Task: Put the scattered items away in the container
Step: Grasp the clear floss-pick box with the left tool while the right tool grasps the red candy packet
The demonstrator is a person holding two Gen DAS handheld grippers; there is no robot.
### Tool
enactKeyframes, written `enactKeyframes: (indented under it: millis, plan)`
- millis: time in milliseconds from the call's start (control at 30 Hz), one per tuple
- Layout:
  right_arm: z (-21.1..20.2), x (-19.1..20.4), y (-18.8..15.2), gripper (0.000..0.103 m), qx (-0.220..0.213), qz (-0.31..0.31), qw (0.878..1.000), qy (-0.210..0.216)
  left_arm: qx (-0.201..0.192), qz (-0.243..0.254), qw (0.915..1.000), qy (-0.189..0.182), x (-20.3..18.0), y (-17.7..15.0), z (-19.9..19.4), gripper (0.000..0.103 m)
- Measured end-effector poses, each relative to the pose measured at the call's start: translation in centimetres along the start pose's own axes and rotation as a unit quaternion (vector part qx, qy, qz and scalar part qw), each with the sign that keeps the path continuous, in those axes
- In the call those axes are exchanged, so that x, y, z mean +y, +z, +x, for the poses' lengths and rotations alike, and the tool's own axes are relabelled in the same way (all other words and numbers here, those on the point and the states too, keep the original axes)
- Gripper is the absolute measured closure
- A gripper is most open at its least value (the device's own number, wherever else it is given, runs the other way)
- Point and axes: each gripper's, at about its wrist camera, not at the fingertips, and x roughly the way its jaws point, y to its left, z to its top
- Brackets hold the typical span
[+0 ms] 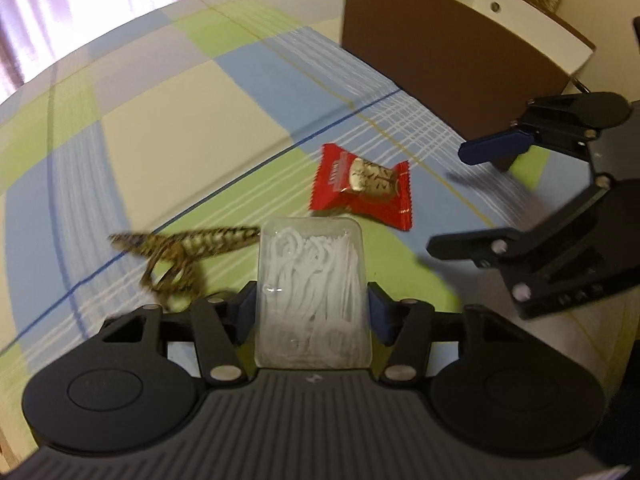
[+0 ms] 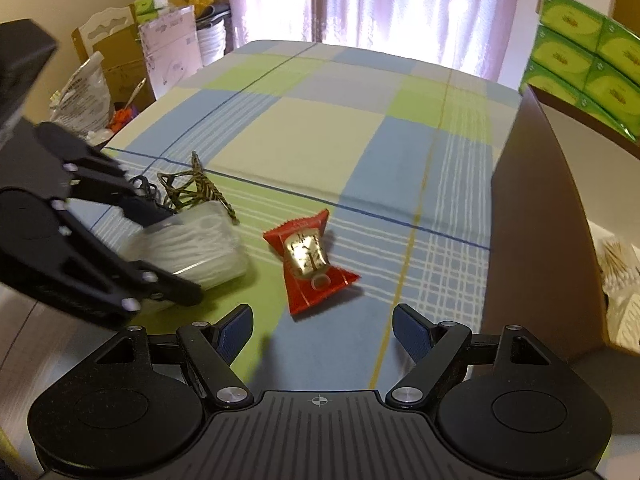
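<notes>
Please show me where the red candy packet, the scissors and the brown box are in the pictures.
red candy packet (image 2: 310, 262): right wrist view, on its gold middle.
scissors (image 1: 180, 254): left wrist view, where the patterned blades meet the handles.
brown box (image 1: 440, 52): left wrist view, on its brown side wall.

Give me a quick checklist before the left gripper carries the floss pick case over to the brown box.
1. Left gripper shut on the case: ok, both pads touch its sides.
2. Case clear of the scissors: cannot tell, they overlap in both views.
3. Path to the box: not ok, the right gripper hangs between.
4. Right gripper empty, jaws open: ok.
5. Room in the box: cannot tell from the left wrist view.
6. Candy out of the way: ok, lying flat on the cloth.
</notes>
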Motion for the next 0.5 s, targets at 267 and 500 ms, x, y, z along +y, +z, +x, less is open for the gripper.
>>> enactKeyframes:
  millis: [267, 500]
  plan:
    - [1.9, 1.3, 1.1, 0.02, -0.012, -0.034, 0.999, 0.0, -0.019, -0.071, 0.9971, 0.019, 1.5, -2.0, -3.9, 0.052]
    - [4.1, 1.6, 1.9, 0.037, -0.021, -0.046, 0.999, -0.006, -0.016, -0.092, 0.9952, 0.031, 1.6, -2.1, -3.7, 0.052]
